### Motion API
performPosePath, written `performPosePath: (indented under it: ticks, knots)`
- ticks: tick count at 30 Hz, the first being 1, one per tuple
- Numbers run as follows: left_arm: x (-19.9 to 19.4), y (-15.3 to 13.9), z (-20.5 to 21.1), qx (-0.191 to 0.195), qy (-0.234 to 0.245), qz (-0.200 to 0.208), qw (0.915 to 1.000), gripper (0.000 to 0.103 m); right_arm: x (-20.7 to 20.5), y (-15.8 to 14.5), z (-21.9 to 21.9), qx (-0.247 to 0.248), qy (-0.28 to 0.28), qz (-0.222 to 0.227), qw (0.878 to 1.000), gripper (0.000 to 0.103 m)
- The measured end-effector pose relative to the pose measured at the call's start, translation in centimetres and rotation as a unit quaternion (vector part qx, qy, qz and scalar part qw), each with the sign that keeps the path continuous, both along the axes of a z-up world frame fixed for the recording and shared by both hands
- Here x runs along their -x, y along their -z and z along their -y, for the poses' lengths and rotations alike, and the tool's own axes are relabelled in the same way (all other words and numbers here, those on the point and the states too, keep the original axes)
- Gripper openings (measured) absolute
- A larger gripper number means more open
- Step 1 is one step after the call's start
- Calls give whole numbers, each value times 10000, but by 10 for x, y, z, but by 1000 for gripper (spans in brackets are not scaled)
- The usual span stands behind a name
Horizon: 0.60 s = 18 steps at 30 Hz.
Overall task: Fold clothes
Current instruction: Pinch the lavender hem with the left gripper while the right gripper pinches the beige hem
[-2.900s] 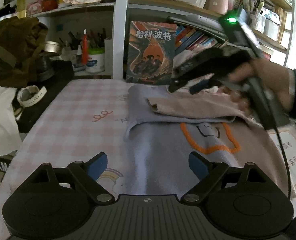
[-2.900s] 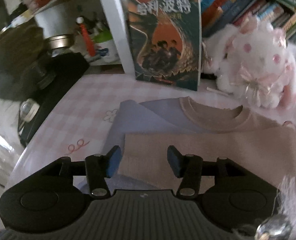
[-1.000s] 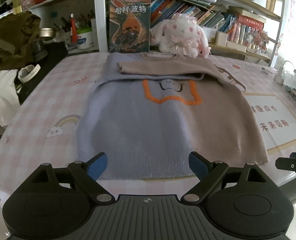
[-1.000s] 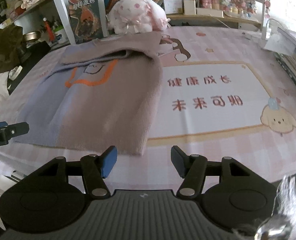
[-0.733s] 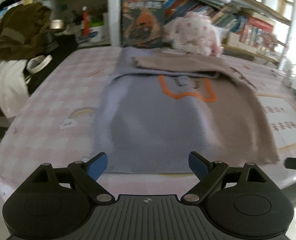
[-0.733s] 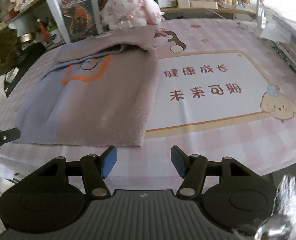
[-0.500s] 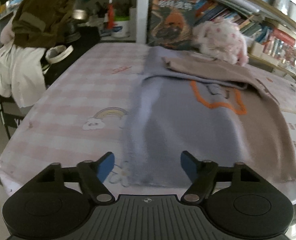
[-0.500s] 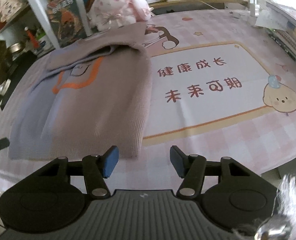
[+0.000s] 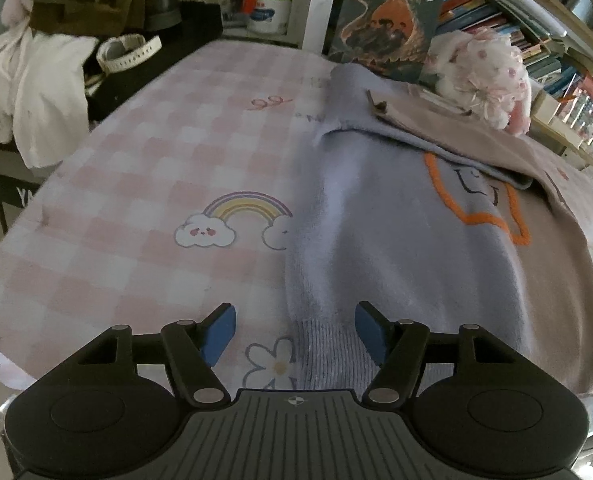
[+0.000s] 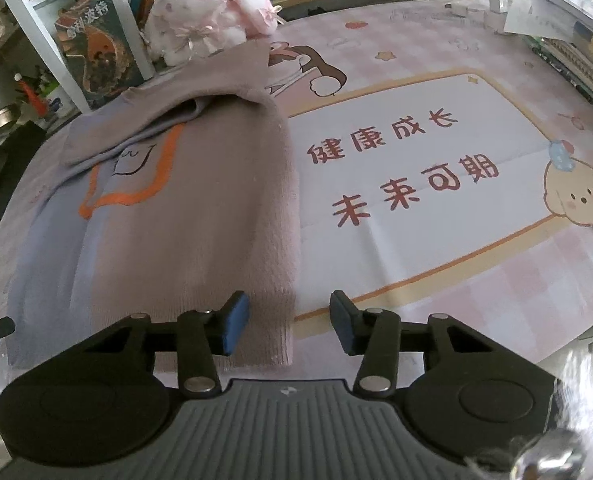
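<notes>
Right now the sweater [image 9: 408,248] lies flat on the pink checked tablecloth [image 9: 144,184], its lilac half toward the left and its taupe half toward the right, with both sleeves already folded across the chest above the orange-outlined patch [image 9: 476,200]. The left gripper [image 9: 294,334] hovers over the near left corner of the hem; its blue pads [image 9: 216,334] stand apart with the ribbed lilac corner between them, not pressing on it, and one pad sits over the bare cloth beside a printed daisy [image 9: 274,362]. The right gripper [image 10: 290,322] hangs over the near right corner, where the taupe hem [image 10: 256,344] ends just short of the table's edge; its jaws are closing, the knit's edge lies between them, yet the pads [image 10: 234,320] do not touch it as far as I can see. Beyond the collar a pink plush toy [image 10: 204,20] sits near a standing book [image 9: 388,16] at the foot of the bookshelf. To the right of the sweater the cloth shows a white panel with red characters [image 10: 400,172] and a cartoon puppy [image 10: 580,196]. Off the left end of the table, white and olive clothes [image 9: 40,60] are heaped.
</notes>
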State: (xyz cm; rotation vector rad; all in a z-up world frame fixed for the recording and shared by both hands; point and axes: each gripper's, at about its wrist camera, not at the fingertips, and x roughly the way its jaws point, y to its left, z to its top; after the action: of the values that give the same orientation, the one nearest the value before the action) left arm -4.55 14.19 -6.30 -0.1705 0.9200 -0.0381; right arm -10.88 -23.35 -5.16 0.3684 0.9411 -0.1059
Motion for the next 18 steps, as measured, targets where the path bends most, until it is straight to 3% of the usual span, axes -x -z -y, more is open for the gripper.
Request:
performPosePath:
  ticks: [4,7,12,16,18]
  knots:
    - [-5,0,3,31,98,-22,9999,61,-6,1,-1,-21,69,-24,10000,38]
    - [-8,-1,6,42,167,-43,9998,52,-9,1,-3,-38,80,-38,10000,32]
    - [-12,-3,8,249,181,-104,9995,19,-12,1,-6,-113,27,-64,9999,15]
    - [-12,-17,9,591,281,70,9978,16,-13,-5,-10,-207,-26,25,9998,11]
    - [-12,-21,14,586,430,113,9973,17,-14,-11,-14,-354,-68,182,9992,11]
